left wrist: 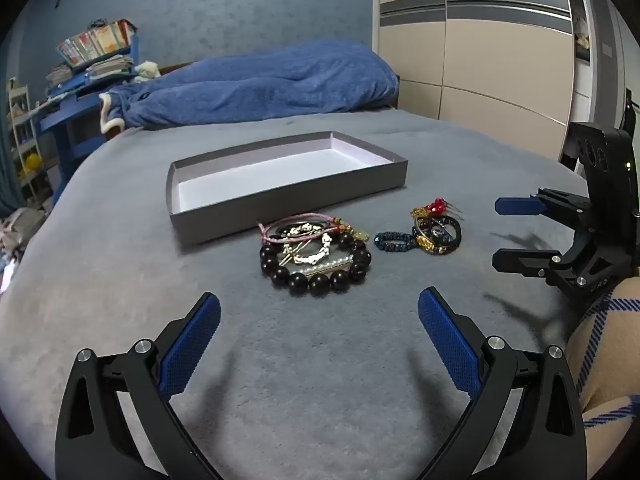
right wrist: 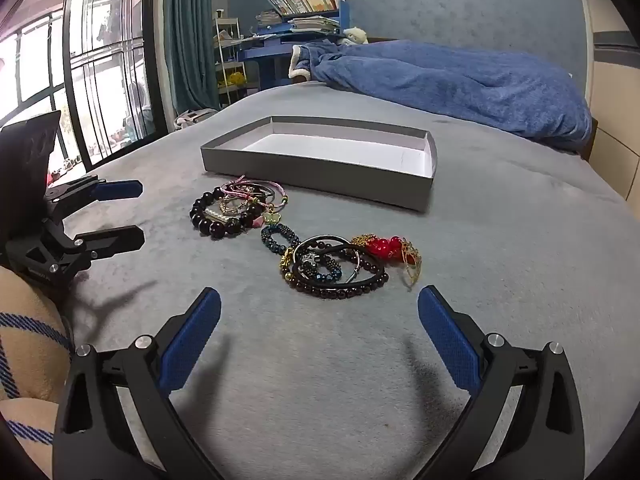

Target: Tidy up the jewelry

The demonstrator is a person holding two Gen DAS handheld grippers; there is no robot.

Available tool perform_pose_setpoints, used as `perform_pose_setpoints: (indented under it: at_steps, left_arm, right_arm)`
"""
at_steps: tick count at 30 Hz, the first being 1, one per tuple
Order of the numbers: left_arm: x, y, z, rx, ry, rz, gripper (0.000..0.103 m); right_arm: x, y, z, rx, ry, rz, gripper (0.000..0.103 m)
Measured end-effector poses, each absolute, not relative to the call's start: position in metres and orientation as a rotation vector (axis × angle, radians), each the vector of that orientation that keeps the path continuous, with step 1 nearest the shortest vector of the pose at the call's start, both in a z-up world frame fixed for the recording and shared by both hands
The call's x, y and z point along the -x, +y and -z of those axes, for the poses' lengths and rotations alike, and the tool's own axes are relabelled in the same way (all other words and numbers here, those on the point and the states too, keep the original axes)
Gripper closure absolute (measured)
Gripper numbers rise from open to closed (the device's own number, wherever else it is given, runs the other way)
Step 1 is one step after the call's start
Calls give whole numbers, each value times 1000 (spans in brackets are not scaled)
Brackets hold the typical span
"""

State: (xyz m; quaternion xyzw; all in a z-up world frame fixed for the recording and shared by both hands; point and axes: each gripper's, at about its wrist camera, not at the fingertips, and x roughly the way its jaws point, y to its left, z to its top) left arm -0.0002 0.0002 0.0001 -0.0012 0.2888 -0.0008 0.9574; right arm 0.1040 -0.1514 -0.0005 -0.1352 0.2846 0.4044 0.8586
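An empty grey box (left wrist: 288,196) with a white inside lies on the grey bed; it also shows in the right wrist view (right wrist: 320,168). In front of it lie two piles of jewelry. One has a large black bead bracelet (left wrist: 316,278), pink cords and pearls, also in the right wrist view (right wrist: 224,216). The other has dark bangles (left wrist: 436,234) (right wrist: 340,276), a small blue bead bracelet (left wrist: 394,242) (right wrist: 276,236) and red beads (right wrist: 382,246). My left gripper (left wrist: 319,310) is open and empty, just short of the black bracelet. My right gripper (right wrist: 319,310) is open and empty, just short of the bangles.
A blue blanket (left wrist: 260,84) lies across the far end of the bed. A wardrobe (left wrist: 480,48) stands on the right, a blue desk with books (right wrist: 304,12) and a window (right wrist: 80,60) on the left. A person's checked sleeve (left wrist: 608,344) is near the right gripper.
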Motion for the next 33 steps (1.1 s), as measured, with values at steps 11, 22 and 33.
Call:
perform_pose_setpoints:
  at_steps: [11,22,33]
  left_arm:
    - [-4,-8,-1,-1,597,1,5]
    - [-1,3,3,16,592,2,5]
    - [1,5,5,18,596,-2,5]
  right_arm:
    - [-104,-151,1,283,597,-850,5]
    - [-105,-152,0,281,597,-847,5]
    - [-105,-153,0,279,597,-845,5]
